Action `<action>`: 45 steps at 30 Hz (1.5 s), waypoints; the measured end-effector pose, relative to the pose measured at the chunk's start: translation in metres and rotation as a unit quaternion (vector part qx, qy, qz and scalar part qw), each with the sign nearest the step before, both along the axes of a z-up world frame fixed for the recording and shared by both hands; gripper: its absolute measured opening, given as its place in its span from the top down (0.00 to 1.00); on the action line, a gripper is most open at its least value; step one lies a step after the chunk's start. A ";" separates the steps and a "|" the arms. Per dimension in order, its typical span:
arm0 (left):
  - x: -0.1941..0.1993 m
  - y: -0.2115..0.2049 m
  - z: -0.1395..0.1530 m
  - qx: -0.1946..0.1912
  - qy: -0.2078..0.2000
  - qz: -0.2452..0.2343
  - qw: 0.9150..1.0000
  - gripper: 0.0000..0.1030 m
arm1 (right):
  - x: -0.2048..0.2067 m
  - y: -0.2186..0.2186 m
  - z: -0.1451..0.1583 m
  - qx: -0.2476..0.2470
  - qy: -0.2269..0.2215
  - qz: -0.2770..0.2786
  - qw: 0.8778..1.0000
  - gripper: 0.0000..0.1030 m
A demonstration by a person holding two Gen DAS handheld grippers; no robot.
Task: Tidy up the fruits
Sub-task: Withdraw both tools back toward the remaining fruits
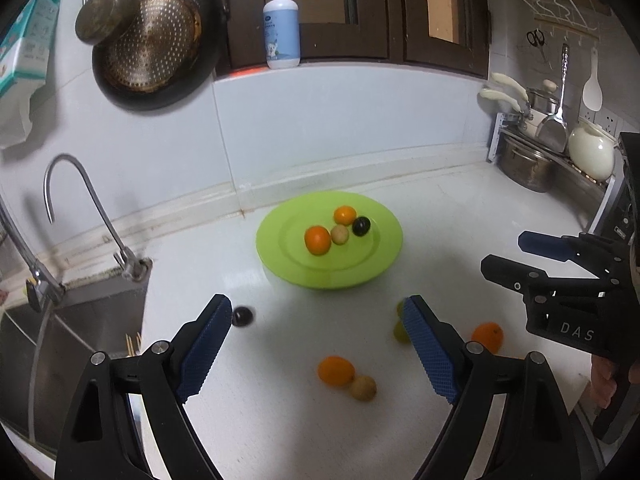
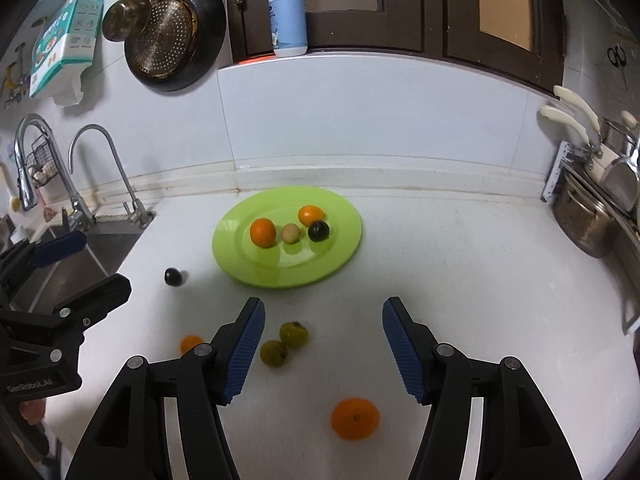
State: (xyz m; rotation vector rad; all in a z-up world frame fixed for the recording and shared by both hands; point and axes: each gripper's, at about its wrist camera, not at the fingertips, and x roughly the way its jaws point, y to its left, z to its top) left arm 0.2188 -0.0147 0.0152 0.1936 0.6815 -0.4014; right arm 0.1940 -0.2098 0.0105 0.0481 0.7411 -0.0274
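Both of my grippers hang above the white counter [image 2: 460,260] with nothing between their blue pads. My left gripper [image 1: 320,344] has its jaws spread wide apart; my right gripper [image 2: 322,340] is spread just as wide.

The green plate [image 1: 280,224] sits at 12 o'clock from both wrists, close to the back wall. It carries four fruits: a larger orange [image 1: 317,240], a smaller orange [image 1: 345,214], a pale round fruit [image 1: 339,235] between them, and a dark plum [image 1: 361,226] touching the smaller orange on its right.

Loose on the counter in my left view: a second dark plum [image 1: 243,315] at 10 o'clock, just past the left fingertip; an orange fruit [image 1: 336,370] touching a tan fruit [image 1: 363,388] at 6 o'clock between the fingers; another orange [image 1: 487,337] at 3 o'clock.

In my right view two green fruits [image 2: 284,344] lie touching at 9 o'clock, just inside the left finger, and that other orange lies at 6 o'clock.
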 end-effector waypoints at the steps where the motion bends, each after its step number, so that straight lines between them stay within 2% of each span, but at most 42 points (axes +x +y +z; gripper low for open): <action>1: -0.001 0.000 -0.001 -0.001 0.001 0.001 1.000 0.15 | -0.003 0.000 -0.001 0.001 0.000 -0.002 1.000 0.40; 9: -0.014 0.001 -0.021 -0.008 0.014 0.001 1.000 0.15 | -0.022 -0.002 -0.010 0.002 -0.004 -0.025 1.000 0.40; 17: -0.027 -0.003 -0.042 0.001 0.018 -0.005 1.000 0.15 | -0.043 -0.003 -0.022 -0.031 -0.024 -0.041 0.998 0.40; 23: -0.034 -0.009 -0.055 0.011 0.015 -0.010 1.000 0.15 | -0.046 -0.009 -0.036 -0.012 -0.010 -0.038 0.999 0.40; 27: -0.032 -0.012 -0.066 0.011 0.028 -0.006 1.000 0.15 | -0.045 -0.012 -0.048 -0.004 0.007 -0.038 0.999 0.40; 33: -0.027 -0.015 -0.083 0.007 0.053 -0.003 0.999 0.21 | -0.044 -0.017 -0.066 0.007 0.029 -0.033 0.999 0.40; 45: -0.015 -0.023 -0.111 0.004 0.101 0.003 0.995 0.43 | -0.037 -0.026 -0.094 0.030 0.056 -0.030 0.998 0.40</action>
